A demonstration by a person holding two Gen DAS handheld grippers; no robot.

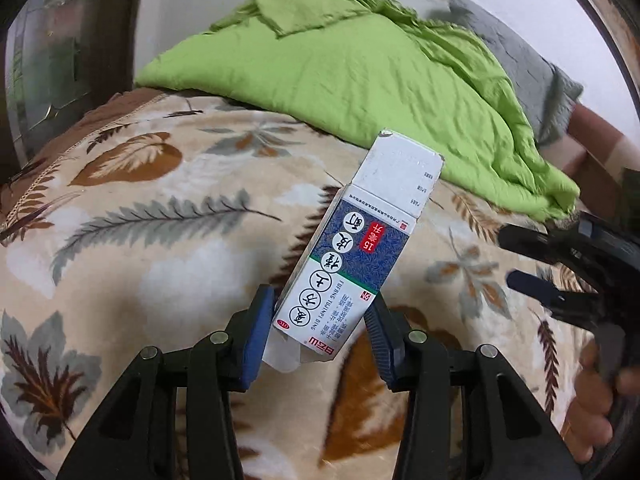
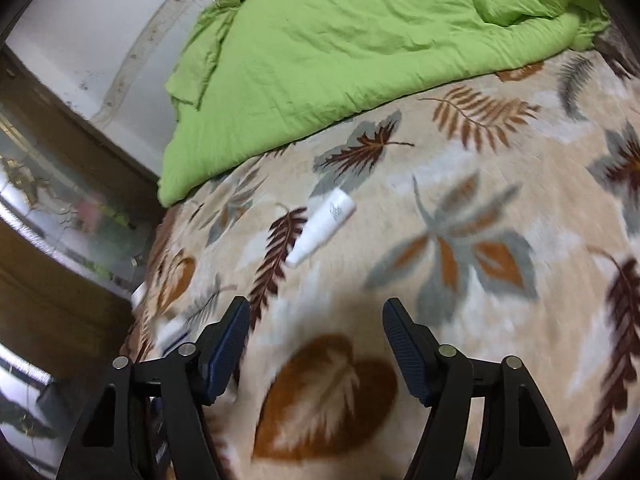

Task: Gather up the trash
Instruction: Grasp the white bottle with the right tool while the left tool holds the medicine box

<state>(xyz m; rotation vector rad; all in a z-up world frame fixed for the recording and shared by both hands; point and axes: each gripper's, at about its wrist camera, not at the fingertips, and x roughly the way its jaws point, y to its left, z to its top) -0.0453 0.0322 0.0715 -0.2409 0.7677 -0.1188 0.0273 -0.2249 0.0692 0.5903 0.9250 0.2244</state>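
Holding a medicine box [image 1: 352, 256] clamped in my left hand-held gripper [image 1: 320, 332], I have it lifted clear of the leaf-print blanket [image 1: 160, 240] at frame centre, so I judge one piece of trash collected. My right hand-held gripper [image 2: 316, 344] stands apart with nothing between its pads. Left to gather: a white tube [image 2: 324, 228] lying on the blanket, centre of the right wrist view, just below the green quilt [image 2: 340, 60]. Only that view shows the tube; only the left wrist view shows the box, plus the right hand-held gripper at its right edge. No bin shows anywhere.
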